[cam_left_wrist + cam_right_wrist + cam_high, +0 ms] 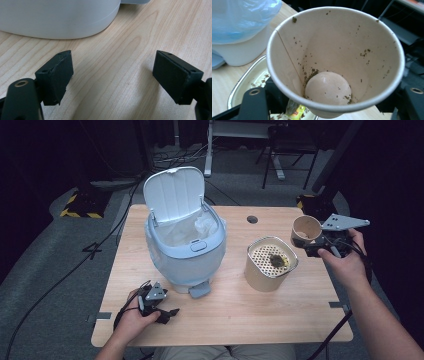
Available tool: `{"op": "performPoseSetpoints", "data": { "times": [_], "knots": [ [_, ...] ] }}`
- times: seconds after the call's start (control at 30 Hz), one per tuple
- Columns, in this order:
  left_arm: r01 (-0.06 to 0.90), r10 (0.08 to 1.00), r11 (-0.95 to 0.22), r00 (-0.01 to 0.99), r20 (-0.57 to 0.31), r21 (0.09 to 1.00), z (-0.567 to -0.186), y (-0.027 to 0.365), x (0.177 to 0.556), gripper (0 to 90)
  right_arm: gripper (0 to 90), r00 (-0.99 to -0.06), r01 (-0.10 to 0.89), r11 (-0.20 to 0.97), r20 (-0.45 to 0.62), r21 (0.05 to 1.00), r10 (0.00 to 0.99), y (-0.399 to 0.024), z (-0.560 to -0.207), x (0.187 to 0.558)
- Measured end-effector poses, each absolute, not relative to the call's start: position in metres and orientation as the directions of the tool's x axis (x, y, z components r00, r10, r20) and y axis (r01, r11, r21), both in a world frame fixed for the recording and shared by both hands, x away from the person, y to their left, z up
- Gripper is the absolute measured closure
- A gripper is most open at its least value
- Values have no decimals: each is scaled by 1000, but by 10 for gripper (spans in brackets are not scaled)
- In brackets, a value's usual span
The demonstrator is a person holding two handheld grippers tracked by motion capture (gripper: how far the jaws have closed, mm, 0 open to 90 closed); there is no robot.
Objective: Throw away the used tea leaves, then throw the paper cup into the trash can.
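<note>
My right gripper [320, 245] is shut on a tan paper cup [305, 231], held in the air at the table's right side, above and just right of a tan container [270, 264]. The container has a perforated strainer top with a dark clump of tea leaves [276, 261] on it. In the right gripper view the cup [332, 50] faces me mouth-on, with tea specks stuck to its inside. Below it are the container's metal rim [249, 77] and a yellow-green tag [298, 110]. My left gripper [167, 314] rests open on the table at the front left, with bare wood between its jaws [112, 75].
A light-blue bin [185, 245] with its lid [174, 194] raised and a plastic liner inside stands at the table's middle; its base [57, 17] is just beyond my left gripper. The wooden table [240, 315] has a cable hole [252, 219] at the back. Cables run across the floor.
</note>
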State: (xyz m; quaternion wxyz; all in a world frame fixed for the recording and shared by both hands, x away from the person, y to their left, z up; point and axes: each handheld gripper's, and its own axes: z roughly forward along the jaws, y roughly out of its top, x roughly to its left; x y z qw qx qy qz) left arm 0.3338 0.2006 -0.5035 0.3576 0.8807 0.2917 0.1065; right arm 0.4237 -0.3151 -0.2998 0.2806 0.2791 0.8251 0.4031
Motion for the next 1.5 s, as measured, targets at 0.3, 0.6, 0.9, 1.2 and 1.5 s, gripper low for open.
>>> {"op": "performPoseSetpoints", "data": {
  "times": [0.3,0.6,0.9,1.2,1.5],
  "knots": [
    [438,591,-574,807,-21,692,-504,200,334,174,290,-737,236,520,-198,821,646,-315,-298,428],
    [442,600,-568,799,-17,694,-504,200,332,185,289,-785,216,519,-169,827,597,-299,-285,436],
    [442,602,-567,798,-16,695,-504,200,331,187,289,-837,211,504,-112,837,536,-275,-269,445],
    [449,616,-562,788,-10,694,-504,200,329,186,289,-879,183,512,-94,839,468,-240,-252,457],
    [465,634,-549,773,-16,695,-504,199,325,186,288,-912,146,485,-73,862,403,-195,-233,467]
  ]
}}
